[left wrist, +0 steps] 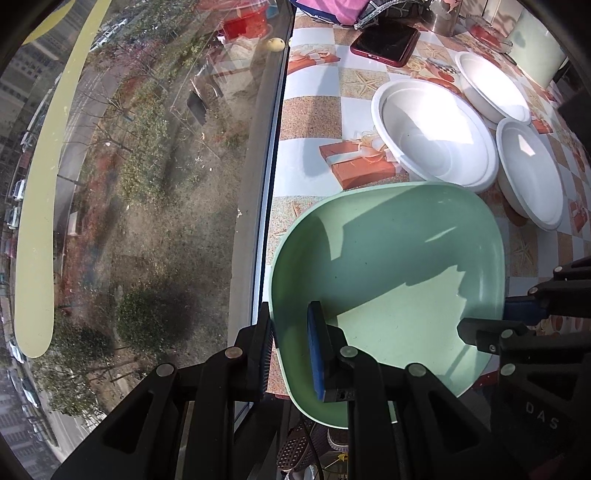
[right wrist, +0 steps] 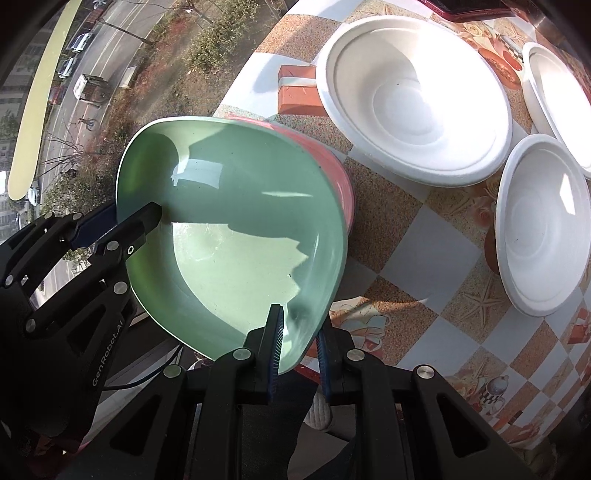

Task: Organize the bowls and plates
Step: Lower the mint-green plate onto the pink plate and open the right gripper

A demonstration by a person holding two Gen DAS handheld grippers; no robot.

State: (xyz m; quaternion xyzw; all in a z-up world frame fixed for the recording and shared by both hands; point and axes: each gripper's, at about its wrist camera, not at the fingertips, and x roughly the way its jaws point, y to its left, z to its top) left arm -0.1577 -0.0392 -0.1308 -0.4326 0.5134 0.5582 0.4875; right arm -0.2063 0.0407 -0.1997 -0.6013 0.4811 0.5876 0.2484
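A green plate (left wrist: 391,280) sits at the table's near edge by the window; it also shows in the right wrist view (right wrist: 236,229), resting on a pink plate (right wrist: 340,177). My left gripper (left wrist: 291,347) is shut on the green plate's left rim, one finger inside, one outside. My right gripper (right wrist: 299,350) is shut on its opposite rim and appears in the left wrist view (left wrist: 517,317). Three white bowls stand beyond: a large one (left wrist: 436,133) (right wrist: 413,99), one far right (left wrist: 491,85) (right wrist: 557,107), one nearer right (left wrist: 532,170) (right wrist: 543,225).
The table (left wrist: 317,110) has a checkered patterned cloth and butts against a window (left wrist: 147,184) on the left. A dark red phone (left wrist: 386,42), a metal cup (left wrist: 445,16), a glass dish (left wrist: 487,33) and folded cloth (left wrist: 332,9) lie at the far end.
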